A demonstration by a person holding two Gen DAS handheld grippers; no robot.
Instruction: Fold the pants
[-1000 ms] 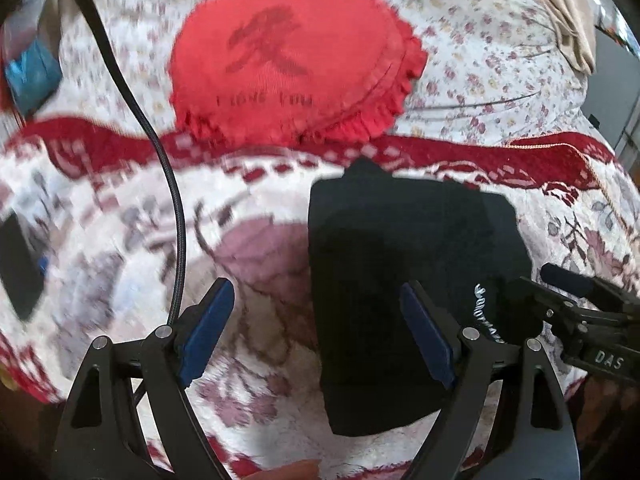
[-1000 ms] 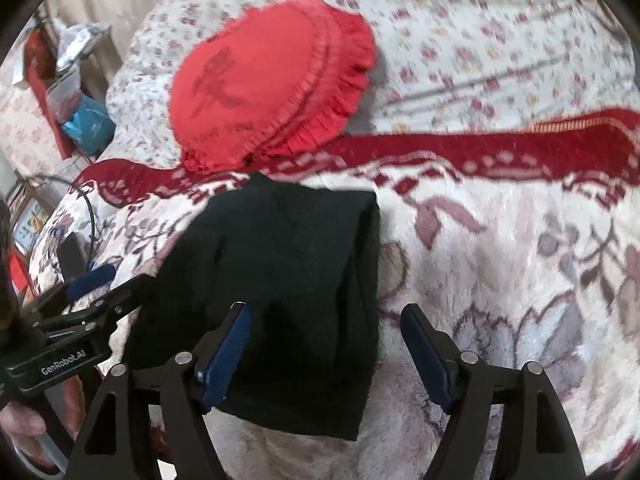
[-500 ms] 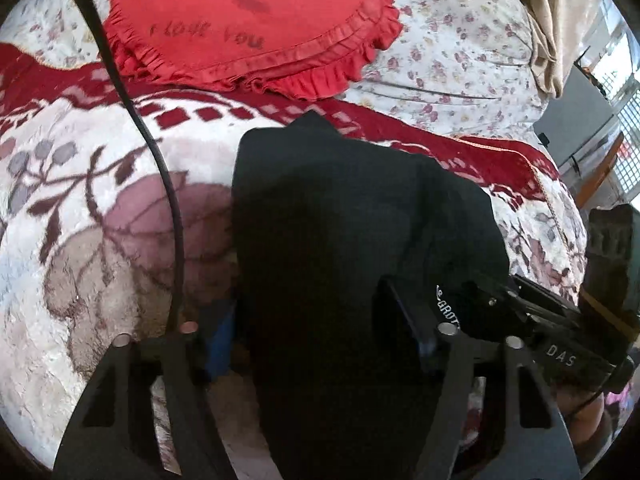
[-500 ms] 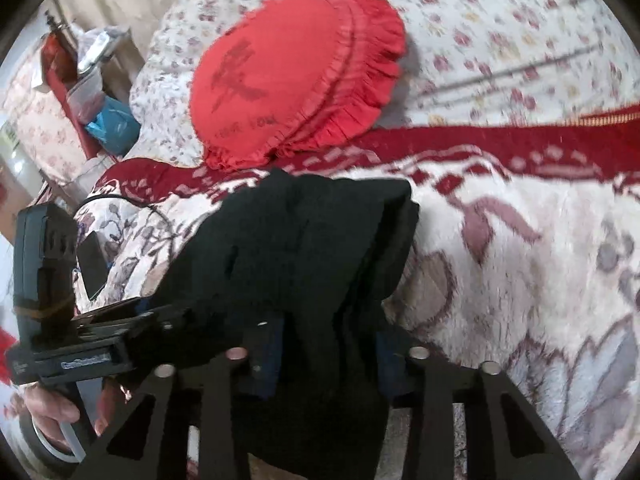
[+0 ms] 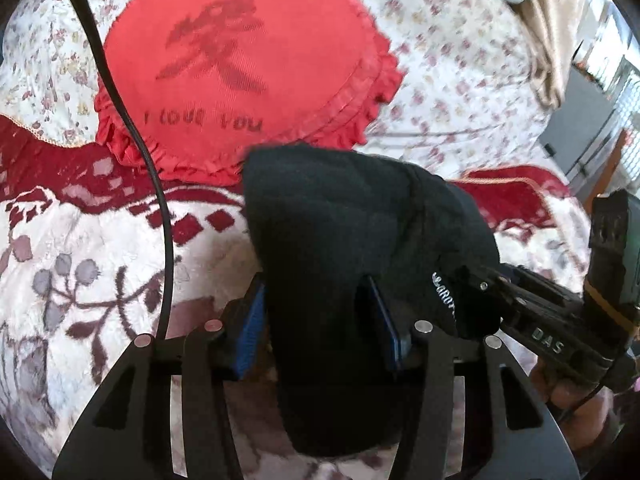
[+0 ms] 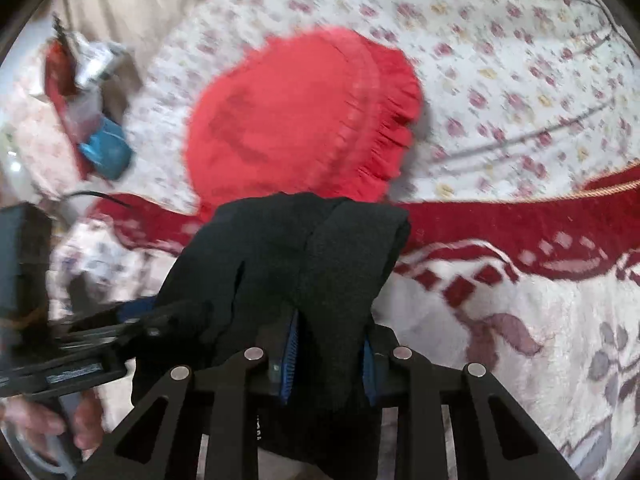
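Note:
The black pants (image 5: 340,240) are folded into a thick bundle and held up above the bed blanket. My left gripper (image 5: 320,316) is shut on the bundle's left side, its blue pads pressing the cloth. My right gripper (image 6: 330,350) is shut on the bundle's right side (image 6: 312,264). The right gripper also shows at the right of the left wrist view (image 5: 540,320), and the left gripper shows at the left of the right wrist view (image 6: 100,344). The bundle's far end droops forward.
A red frilled heart cushion (image 5: 248,68) lies just beyond the pants on a floral sheet (image 5: 460,92). A red-and-white plush blanket (image 5: 80,260) covers the bed below. A black cable (image 5: 132,132) hangs at left. Blue and red clutter (image 6: 104,152) sits beside the bed.
Both grippers went from open over the flat pants to shut on them. The bundle has lifted off the blanket and moved toward the red cushion.

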